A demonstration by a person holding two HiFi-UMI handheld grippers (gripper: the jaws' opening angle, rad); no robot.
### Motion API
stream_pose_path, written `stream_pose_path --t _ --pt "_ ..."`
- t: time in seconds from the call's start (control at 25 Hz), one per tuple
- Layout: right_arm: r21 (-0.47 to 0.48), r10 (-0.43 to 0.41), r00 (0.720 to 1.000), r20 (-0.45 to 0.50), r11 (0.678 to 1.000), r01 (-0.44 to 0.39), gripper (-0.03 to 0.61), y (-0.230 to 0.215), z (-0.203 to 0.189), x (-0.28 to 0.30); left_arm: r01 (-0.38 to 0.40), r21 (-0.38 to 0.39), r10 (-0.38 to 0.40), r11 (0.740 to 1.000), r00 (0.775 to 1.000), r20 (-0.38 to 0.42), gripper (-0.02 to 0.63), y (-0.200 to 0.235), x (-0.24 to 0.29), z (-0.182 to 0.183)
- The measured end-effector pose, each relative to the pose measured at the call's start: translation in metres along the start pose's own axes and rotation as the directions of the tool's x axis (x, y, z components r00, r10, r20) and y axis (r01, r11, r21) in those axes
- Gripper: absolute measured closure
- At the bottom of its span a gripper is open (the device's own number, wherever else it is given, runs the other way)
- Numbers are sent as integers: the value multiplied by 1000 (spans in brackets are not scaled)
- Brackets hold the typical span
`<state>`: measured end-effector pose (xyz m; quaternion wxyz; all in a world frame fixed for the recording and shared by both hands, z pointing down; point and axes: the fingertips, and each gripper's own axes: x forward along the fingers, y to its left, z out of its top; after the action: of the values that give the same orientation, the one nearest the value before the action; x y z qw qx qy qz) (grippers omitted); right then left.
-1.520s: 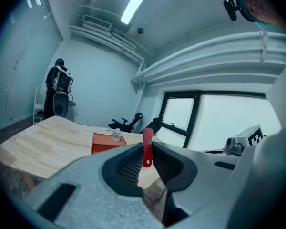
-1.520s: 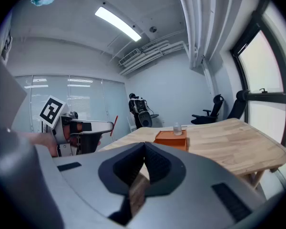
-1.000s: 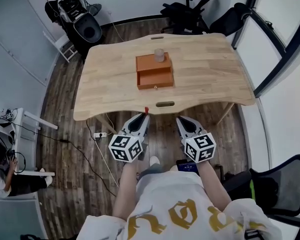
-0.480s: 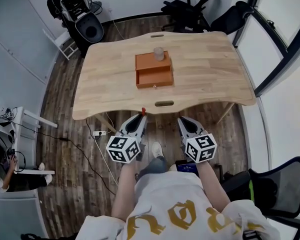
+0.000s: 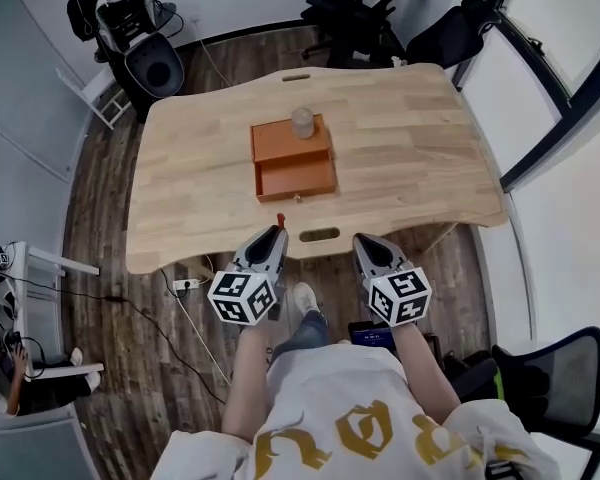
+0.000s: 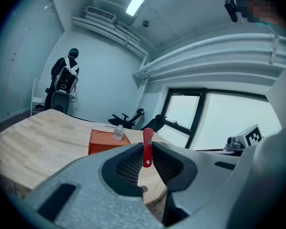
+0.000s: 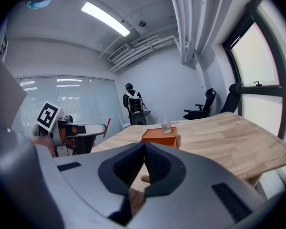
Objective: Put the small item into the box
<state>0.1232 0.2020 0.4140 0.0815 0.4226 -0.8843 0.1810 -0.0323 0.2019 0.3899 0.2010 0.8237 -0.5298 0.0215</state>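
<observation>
An orange box (image 5: 292, 155) sits mid-table, its drawer (image 5: 296, 180) pulled open toward me. On its top stands a small clear bottle (image 5: 302, 122). My left gripper (image 5: 279, 230) hovers just short of the table's front edge, shut on a thin red item (image 5: 280, 221). In the left gripper view the red item (image 6: 147, 147) stands upright between the jaws, with the box (image 6: 106, 141) and bottle (image 6: 118, 132) beyond. My right gripper (image 5: 361, 240) is beside it, shut and empty. The right gripper (image 7: 144, 145) view shows the box (image 7: 159, 136) ahead.
The wooden table (image 5: 410, 158) has a handle slot (image 5: 319, 235) at its front edge. Black office chairs (image 5: 355, 18) stand behind it, a black machine (image 5: 140, 43) at the back left, a white rack (image 5: 20, 288) and floor cables at the left.
The table has drawn nearer in the head view. Both grippers now sit closer to its front edge, the left one still holding the red item.
</observation>
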Motion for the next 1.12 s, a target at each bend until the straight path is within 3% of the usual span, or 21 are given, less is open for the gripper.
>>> stream_pose_path --t 0.32,0.72,0.92,1.12 --pt "26 -63 998 -25 998 63 568 -43 37 94 43 -23 -44 999 998 -34 554 71 85 39" --pt "14 -102 994 -38 995 103 567 -41 60 178 82 -50 -83 995 996 -20 554 144 130 69" --pt "-7 -144 989 -36 990 143 567 -46 67 180 122 -70 -122 990 992 -5 554 149 147 76" --pt "-6 -182 983 29 983 182 567 -58 86 177 166 -45 -167 985 986 -4 554 138 163 85"
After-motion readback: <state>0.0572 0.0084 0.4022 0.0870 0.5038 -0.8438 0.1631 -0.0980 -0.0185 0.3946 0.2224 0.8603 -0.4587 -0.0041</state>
